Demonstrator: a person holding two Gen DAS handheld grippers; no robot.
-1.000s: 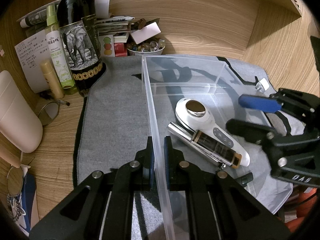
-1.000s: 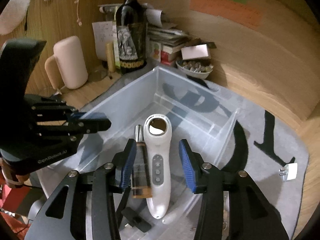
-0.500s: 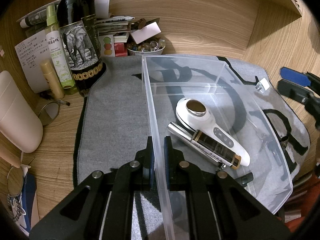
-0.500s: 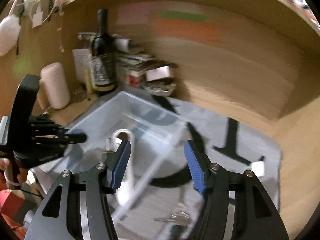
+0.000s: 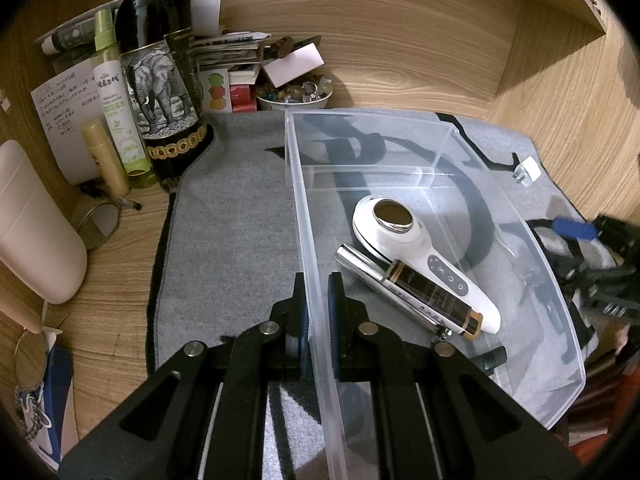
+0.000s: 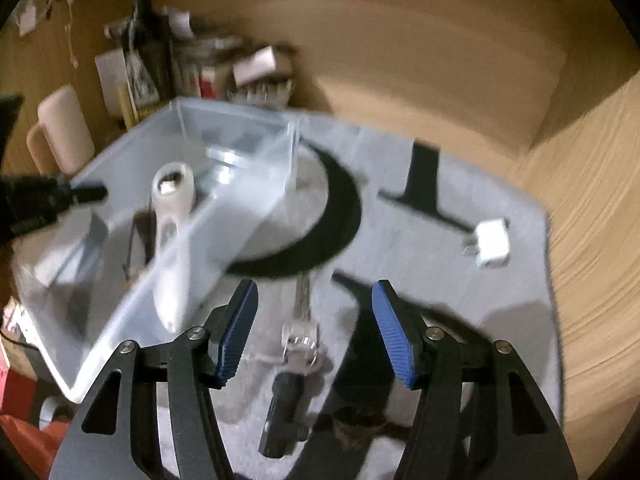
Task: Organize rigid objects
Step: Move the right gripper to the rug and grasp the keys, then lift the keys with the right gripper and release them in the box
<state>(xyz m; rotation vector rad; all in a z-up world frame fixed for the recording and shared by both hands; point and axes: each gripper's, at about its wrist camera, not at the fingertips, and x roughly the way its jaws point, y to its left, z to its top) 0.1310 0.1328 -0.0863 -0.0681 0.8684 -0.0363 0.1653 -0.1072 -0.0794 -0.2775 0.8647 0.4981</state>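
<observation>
My left gripper [image 5: 316,312] is shut on the near left wall of a clear plastic bin [image 5: 304,200] that stands on a grey mat. In the bin lie a white handheld device [image 5: 416,248] and a dark tube with a silver cap [image 5: 412,292]. My right gripper [image 6: 314,328] is open and empty, low over the mat to the right of the bin [image 6: 240,208]. A key with a dark fob [image 6: 296,344] lies between its fingers. A white plug adapter [image 6: 490,242] lies on the mat further right; it also shows in the left wrist view [image 5: 526,170].
A wine bottle [image 5: 160,80], a green spray bottle [image 5: 116,96], a gold tube [image 5: 104,156], stacked papers and a bowl of stones [image 5: 294,94] crowd the back left corner. A pale rounded container [image 5: 36,232] stands at left. Wooden walls enclose the desk.
My right gripper has left the bin, swung right and come down over the key on the mat. My left gripper has kept its hold on the bin wall.
</observation>
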